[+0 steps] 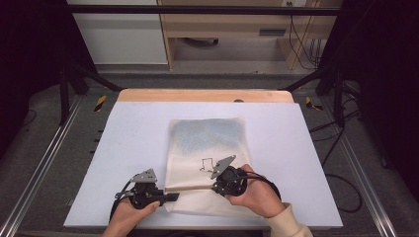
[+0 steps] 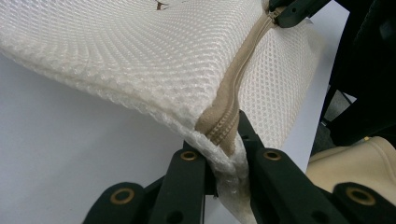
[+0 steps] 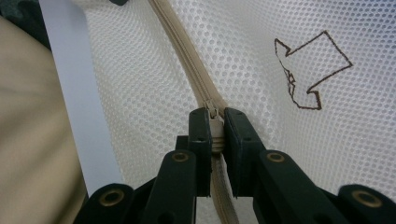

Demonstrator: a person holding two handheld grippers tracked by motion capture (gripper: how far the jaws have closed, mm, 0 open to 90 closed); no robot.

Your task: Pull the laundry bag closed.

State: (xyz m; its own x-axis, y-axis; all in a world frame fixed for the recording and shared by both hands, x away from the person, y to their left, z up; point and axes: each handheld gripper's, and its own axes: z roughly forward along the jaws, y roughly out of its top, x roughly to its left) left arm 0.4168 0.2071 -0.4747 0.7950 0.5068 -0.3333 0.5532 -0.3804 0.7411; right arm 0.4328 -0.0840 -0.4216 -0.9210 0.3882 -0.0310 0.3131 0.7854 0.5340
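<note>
A white mesh bag [image 1: 207, 143] lies flat on the white table [image 1: 133, 133], with a tan zipper [image 1: 192, 188] running across its near end. My left gripper [image 1: 174, 197] is shut on the bag's left corner, pinching the zipper end [image 2: 219, 128] and lifting the mesh [image 2: 140, 56] a little. My right gripper [image 1: 216, 187] is shut on the zipper pull [image 3: 213, 122], part way along the zipper [image 3: 187, 56]. In the left gripper view, the right gripper [image 2: 292, 11] sits at the far end of the zipper. A brown outline mark [image 3: 308, 70] is printed on the mesh.
The table has a wooden strip [image 1: 205, 95] along its far edge. Metal rails [image 1: 39, 168] run along both sides. Cables [image 1: 341, 182] lie on the floor at the right. A cream sleeve [image 1: 291, 224] comes in at the bottom right.
</note>
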